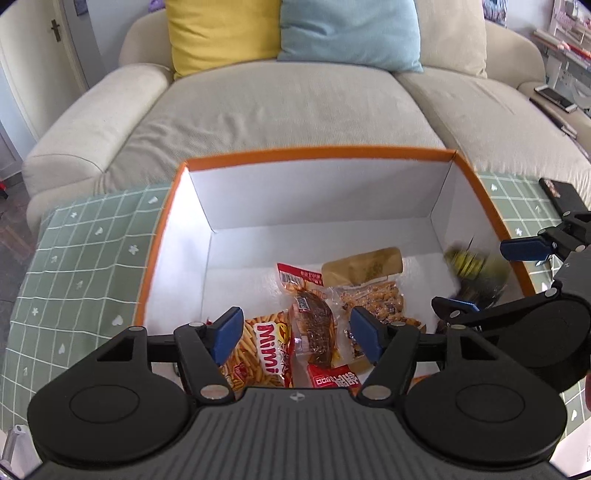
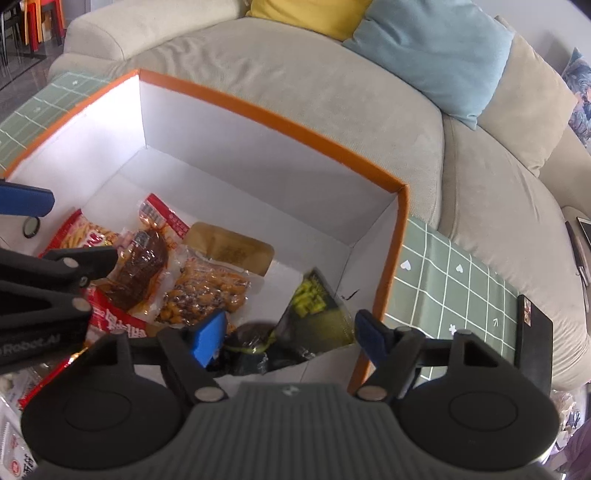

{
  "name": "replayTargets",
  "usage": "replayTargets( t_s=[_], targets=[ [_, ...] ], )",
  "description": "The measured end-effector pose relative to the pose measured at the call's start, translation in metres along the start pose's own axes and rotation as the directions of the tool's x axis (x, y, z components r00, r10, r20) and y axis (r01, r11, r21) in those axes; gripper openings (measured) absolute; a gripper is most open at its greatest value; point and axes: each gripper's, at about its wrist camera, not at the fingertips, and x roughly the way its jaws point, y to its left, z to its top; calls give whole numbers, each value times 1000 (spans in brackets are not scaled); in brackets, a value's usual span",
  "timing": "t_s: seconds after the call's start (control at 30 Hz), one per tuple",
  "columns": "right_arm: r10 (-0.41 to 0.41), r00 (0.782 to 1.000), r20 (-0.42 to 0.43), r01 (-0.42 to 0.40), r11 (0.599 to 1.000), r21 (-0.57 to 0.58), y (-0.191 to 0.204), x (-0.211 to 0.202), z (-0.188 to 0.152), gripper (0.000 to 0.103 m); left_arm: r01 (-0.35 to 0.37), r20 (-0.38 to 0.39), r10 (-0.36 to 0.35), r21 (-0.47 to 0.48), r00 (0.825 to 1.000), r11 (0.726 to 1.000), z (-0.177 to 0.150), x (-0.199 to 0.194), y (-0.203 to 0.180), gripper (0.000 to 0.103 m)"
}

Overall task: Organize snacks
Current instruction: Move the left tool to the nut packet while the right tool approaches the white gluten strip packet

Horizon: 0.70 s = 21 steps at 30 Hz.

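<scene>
An orange-rimmed white box (image 1: 317,152) (image 2: 280,114) stands on a green checked cloth. Several snack packs lie inside: a Mimi fries bag (image 1: 264,350), a dark meat pack (image 1: 314,325) (image 2: 142,267), a nut pack (image 1: 373,299) (image 2: 207,291) and a brown pouch (image 1: 364,266) (image 2: 232,251). A black and yellow pack (image 2: 314,310) (image 1: 472,266) leans at the box's right wall, blurred. My left gripper (image 1: 299,334) is open over the packs, empty. My right gripper (image 2: 291,336) (image 1: 491,277) is open just above the black and yellow pack.
A beige sofa (image 1: 288,103) with a yellow cushion (image 1: 221,33) and a blue cushion (image 1: 351,33) stands behind the box. The green checked cloth (image 1: 81,258) (image 2: 454,277) covers the table. A black flat object (image 2: 535,339) lies right of the box. More snack packs (image 2: 14,435) lie lower left.
</scene>
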Motion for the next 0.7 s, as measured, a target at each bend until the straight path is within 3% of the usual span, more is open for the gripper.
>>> replayTargets(
  t_s=[0.13, 0.4, 0.53, 0.7],
  targets=[
    [-6, 999, 53, 5, 1000, 17, -2, -20, 0, 80, -10, 47, 10, -2, 999, 1000, -3, -18, 1, 81],
    [-21, 986, 166, 5, 995, 99, -9, -62, -23, 80, -37, 172, 40, -21, 984, 999, -22, -63, 6, 81],
    [-45, 967, 251, 4, 987, 160, -8, -84, -48, 80, -80, 239, 79, -5, 968, 997, -41, -82, 4, 81],
    [-56, 940, 337, -29, 970, 242, -2, -108, -86, 80, -66, 294, 56, 24, 954, 998, -68, -101, 2, 81]
  ],
)
